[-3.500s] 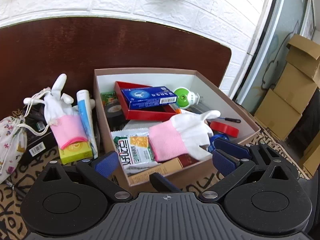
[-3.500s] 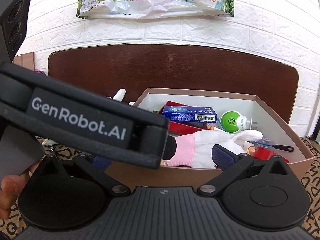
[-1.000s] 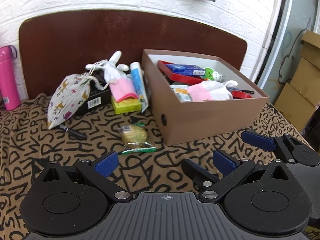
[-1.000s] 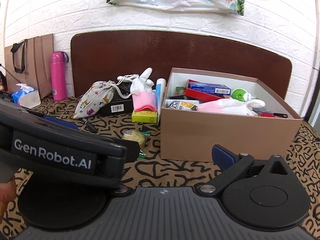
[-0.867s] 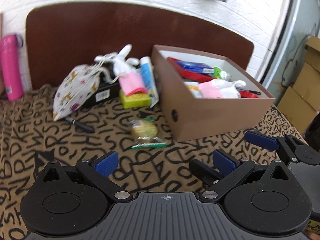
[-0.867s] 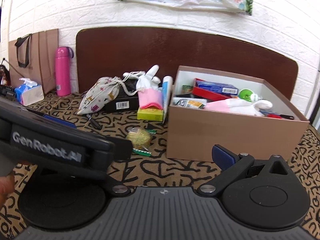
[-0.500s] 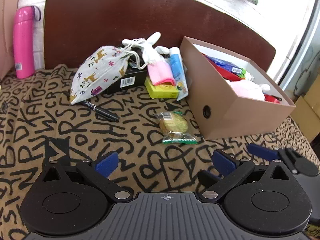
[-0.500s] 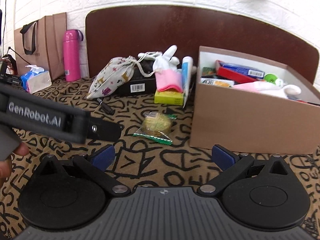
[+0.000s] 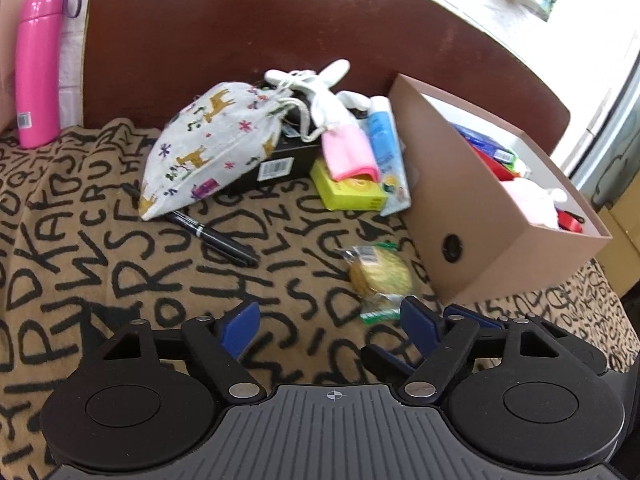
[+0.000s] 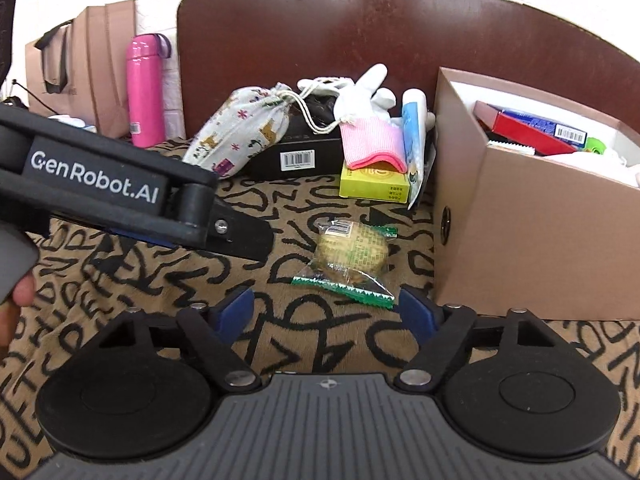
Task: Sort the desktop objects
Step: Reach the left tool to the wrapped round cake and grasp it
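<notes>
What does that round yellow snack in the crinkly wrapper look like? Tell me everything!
The snack is a round, pale yellow cake sealed in a clear, shiny plastic wrapper with green zigzag ends and a small barcode label on top. It lies flat on the letter-patterned cloth, just left of the brown box and apart from it. Nothing grips it; it sits just ahead of the right claw, whose jaws are closing.

In the left wrist view the black pen [image 9: 208,233] goes under the printed cloth pouch [image 9: 208,148], so its upper end is hidden. The pouch and the glove [image 9: 340,136] cover most of the black box [image 9: 276,166]. The pink cuff of the glove hides part of the yellow box [image 9: 352,194]. The near wall of the cardboard box [image 9: 472,216] hides the lower things inside, and its contents are too small to read. In the right wrist view the cardboard box [image 10: 532,236] is cut off by the right edge, and the left gripper's arm [image 10: 120,196] covers the cloth [image 10: 132,264] behind it.
</notes>
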`<action>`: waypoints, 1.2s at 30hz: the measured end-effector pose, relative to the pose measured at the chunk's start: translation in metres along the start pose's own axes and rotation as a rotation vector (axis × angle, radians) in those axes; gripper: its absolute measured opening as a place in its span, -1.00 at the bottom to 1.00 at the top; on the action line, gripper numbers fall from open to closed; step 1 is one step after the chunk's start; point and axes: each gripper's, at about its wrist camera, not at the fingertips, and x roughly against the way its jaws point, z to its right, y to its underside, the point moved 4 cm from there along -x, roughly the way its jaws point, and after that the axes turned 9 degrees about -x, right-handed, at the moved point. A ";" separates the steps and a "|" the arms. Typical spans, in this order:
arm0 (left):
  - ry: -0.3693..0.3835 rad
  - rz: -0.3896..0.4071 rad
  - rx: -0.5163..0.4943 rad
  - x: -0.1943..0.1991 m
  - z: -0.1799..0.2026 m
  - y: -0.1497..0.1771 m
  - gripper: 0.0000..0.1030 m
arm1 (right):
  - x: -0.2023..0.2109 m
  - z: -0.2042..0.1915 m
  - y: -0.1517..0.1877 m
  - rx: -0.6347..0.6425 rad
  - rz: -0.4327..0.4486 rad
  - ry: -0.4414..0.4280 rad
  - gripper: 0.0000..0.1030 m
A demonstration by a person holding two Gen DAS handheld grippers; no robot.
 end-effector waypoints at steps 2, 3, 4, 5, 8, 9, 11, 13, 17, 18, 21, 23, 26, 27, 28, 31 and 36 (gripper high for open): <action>-0.008 -0.003 0.011 -0.005 -0.006 -0.003 0.63 | -0.007 0.000 -0.001 -0.008 -0.001 0.011 0.52; -0.011 -0.006 0.019 -0.007 -0.009 -0.005 0.61 | -0.011 0.000 -0.002 -0.011 0.000 0.020 0.50; -0.010 -0.012 0.025 -0.010 -0.011 -0.007 0.57 | -0.014 0.000 -0.003 -0.010 -0.001 0.025 0.46; -0.005 -0.016 0.027 -0.013 -0.012 -0.009 0.51 | -0.017 0.000 -0.003 -0.012 -0.001 0.032 0.44; 0.027 -0.027 0.014 -0.023 -0.009 -0.015 0.48 | -0.025 0.001 -0.005 -0.020 0.004 0.059 0.43; 0.040 -0.030 0.004 -0.026 -0.006 -0.018 0.48 | -0.028 0.001 -0.005 -0.023 0.003 0.069 0.42; 0.065 -0.035 -0.012 -0.034 0.001 -0.022 0.49 | -0.034 0.002 -0.005 -0.034 -0.001 0.072 0.42; 0.089 -0.040 -0.031 -0.042 0.007 -0.026 0.49 | -0.036 0.003 -0.006 -0.046 -0.001 0.063 0.38; 0.125 -0.072 -0.050 -0.059 0.018 -0.029 0.49 | -0.038 0.005 -0.006 -0.061 -0.006 0.039 0.34; 0.135 -0.080 -0.051 -0.063 0.020 -0.028 0.48 | -0.038 0.005 -0.006 -0.065 -0.008 0.031 0.33; 0.156 -0.101 -0.053 -0.071 0.025 -0.026 0.48 | -0.037 0.005 -0.006 -0.068 -0.011 0.006 0.33; 0.157 -0.111 -0.053 -0.074 0.027 -0.024 0.48 | -0.036 0.003 -0.005 -0.056 -0.014 -0.016 0.33; 0.153 -0.118 -0.055 -0.075 0.027 -0.020 0.46 | -0.031 -0.001 -0.002 -0.031 -0.020 -0.042 0.32; 0.150 -0.120 -0.055 -0.074 0.027 -0.019 0.40 | -0.029 -0.001 -0.001 -0.025 -0.021 -0.046 0.32; 0.145 -0.124 -0.053 -0.073 0.026 -0.017 0.35 | -0.027 -0.001 0.000 -0.023 -0.023 -0.051 0.32; 0.141 -0.138 -0.040 -0.068 0.023 -0.013 0.05 | -0.020 0.001 0.004 -0.019 -0.032 -0.061 0.32; 0.158 -0.159 -0.051 -0.055 0.030 -0.002 -0.13 | -0.003 0.002 0.012 -0.006 -0.046 -0.081 0.35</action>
